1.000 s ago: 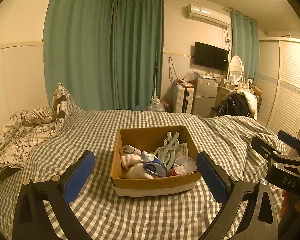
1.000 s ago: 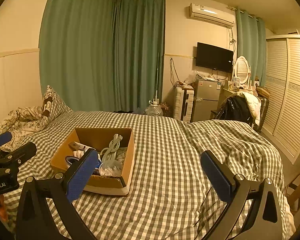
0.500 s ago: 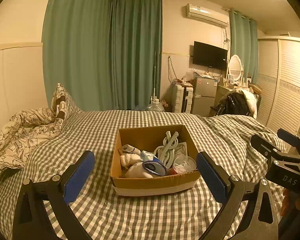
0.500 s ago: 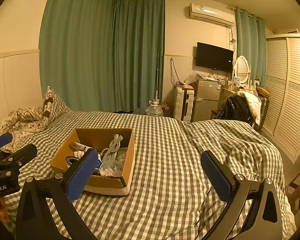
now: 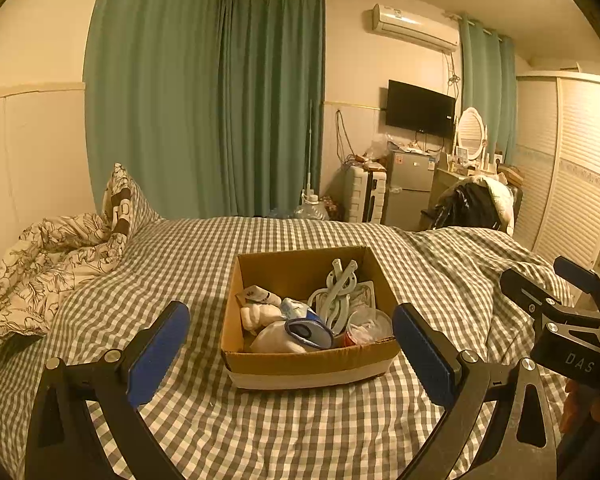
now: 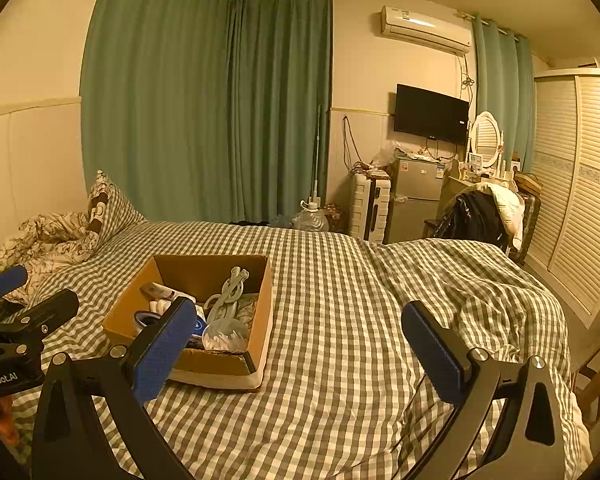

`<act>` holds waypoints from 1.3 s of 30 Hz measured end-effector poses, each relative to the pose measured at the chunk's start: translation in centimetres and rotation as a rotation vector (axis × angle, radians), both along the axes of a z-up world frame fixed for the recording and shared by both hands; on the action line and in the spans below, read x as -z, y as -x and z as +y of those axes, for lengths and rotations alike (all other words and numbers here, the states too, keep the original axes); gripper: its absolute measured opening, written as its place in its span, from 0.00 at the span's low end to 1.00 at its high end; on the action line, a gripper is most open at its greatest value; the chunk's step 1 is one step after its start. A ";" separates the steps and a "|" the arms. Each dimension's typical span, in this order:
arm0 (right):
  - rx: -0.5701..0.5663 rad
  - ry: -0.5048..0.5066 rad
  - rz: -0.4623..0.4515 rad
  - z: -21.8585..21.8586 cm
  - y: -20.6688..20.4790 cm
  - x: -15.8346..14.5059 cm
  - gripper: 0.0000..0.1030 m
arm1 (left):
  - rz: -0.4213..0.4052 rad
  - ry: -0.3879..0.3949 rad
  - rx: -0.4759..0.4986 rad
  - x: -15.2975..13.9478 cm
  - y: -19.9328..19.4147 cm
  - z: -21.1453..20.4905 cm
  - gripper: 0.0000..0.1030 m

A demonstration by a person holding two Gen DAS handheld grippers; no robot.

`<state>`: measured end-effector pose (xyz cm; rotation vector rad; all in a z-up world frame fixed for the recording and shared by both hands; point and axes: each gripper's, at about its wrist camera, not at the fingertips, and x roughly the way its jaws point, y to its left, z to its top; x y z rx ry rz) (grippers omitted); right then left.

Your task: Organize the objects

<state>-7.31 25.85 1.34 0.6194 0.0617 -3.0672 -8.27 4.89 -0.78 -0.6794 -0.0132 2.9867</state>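
Observation:
An open cardboard box (image 5: 308, 364) (image 6: 256, 320) sits on the checked bedspread. Inside lie pale blue plastic hangers (image 5: 338, 292) (image 6: 228, 296), a white tube (image 5: 258, 295), a white bundle (image 5: 260, 314), a blue-rimmed mask (image 5: 308, 330) and a clear cup (image 5: 370, 326). My left gripper (image 5: 290, 350) is open, its blue pads spread either side of the box's near wall, a little short of it. My right gripper (image 6: 300, 346) is open and empty to the right of the box; its left pad overlaps the box's near corner in the right wrist view.
The checked bedspread (image 6: 340, 300) covers the whole bed. A floral quilt (image 5: 40, 264) and pillow (image 5: 122, 200) lie at the left. Beyond the bed stand green curtains (image 5: 220, 100), a small fridge (image 5: 406, 192), a suitcase (image 5: 362, 196), a clothes-draped chair (image 5: 476, 204) and a louvred wardrobe (image 5: 572, 168).
Both views have shifted only slightly; the box sits a touch nearer in the left wrist view. Both grippers stay open and nothing has been picked up.

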 end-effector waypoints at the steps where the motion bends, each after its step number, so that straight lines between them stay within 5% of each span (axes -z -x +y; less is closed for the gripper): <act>1: 0.000 -0.001 0.000 0.0 0.0 0.0 1.00 | 0.000 -0.001 0.000 0.0 0.0 0.0 1.00; 39: -0.003 0.003 -0.014 -0.6 0.3 0.3 1.00 | 0.000 -0.002 -0.012 -0.2 0.0 -0.1 1.00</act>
